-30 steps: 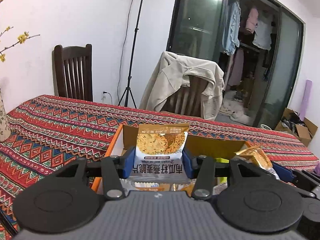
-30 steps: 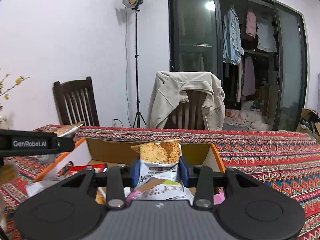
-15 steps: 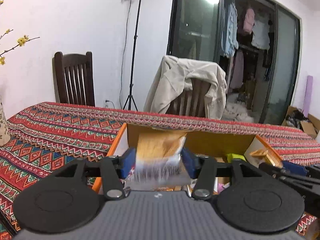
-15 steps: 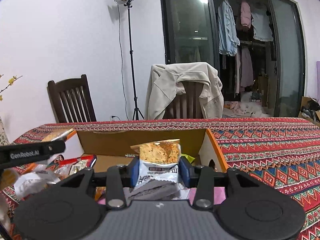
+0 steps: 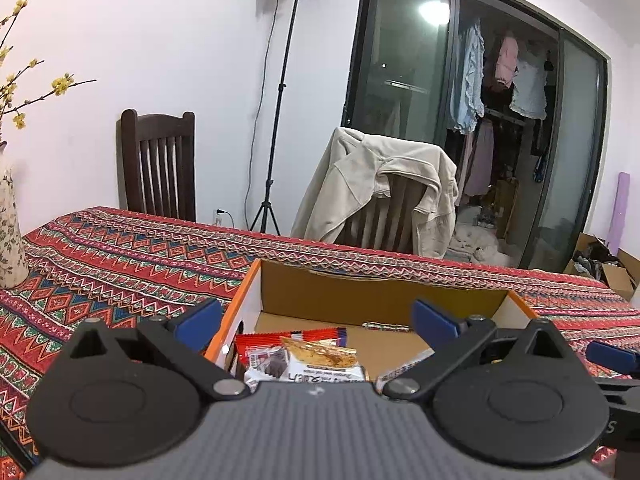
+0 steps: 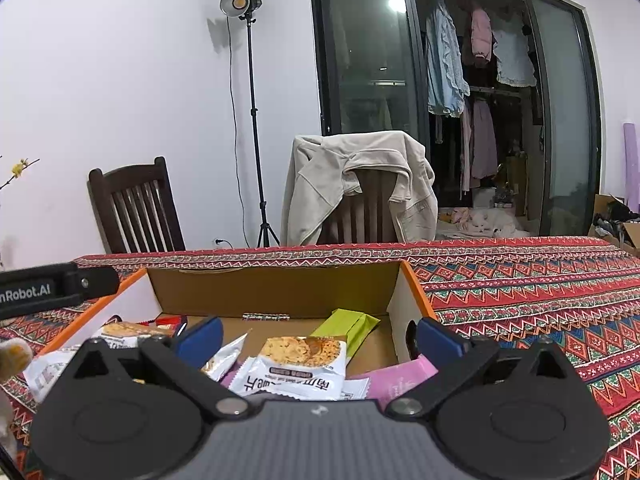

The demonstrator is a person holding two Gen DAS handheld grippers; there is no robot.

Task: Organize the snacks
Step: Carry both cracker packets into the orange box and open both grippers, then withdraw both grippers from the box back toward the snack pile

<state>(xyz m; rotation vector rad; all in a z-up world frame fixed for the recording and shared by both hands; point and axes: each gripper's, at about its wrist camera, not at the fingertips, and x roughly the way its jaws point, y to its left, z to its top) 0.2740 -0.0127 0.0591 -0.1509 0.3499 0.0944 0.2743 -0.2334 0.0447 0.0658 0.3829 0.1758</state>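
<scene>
An open cardboard box (image 5: 360, 292) with an orange rim stands on the patterned table, just ahead of both grippers. My left gripper (image 5: 317, 323) hangs over the box's left part, jaws opening wide and nothing between the pads. Below it lie a white crisp packet (image 5: 320, 362) and a red wrapper (image 5: 276, 340). My right gripper (image 6: 320, 338) is over the same box (image 6: 272, 292), its jaws opening too, with nothing pressed between them. A white crisp packet (image 6: 300, 364) lies loose under it, beside a green packet (image 6: 354, 326) and a pink one (image 6: 396, 380).
The red patterned tablecloth (image 5: 120, 272) spreads left and right of the box. A flowered vase (image 5: 10, 232) stands at the left edge. Behind the table are a dark wooden chair (image 5: 160, 168), a chair draped with a beige jacket (image 5: 380, 192) and a light stand (image 5: 276, 120).
Both grippers let go of their crisp packets, which dropped into the box. The jaws of each have spread wide apart.
</scene>
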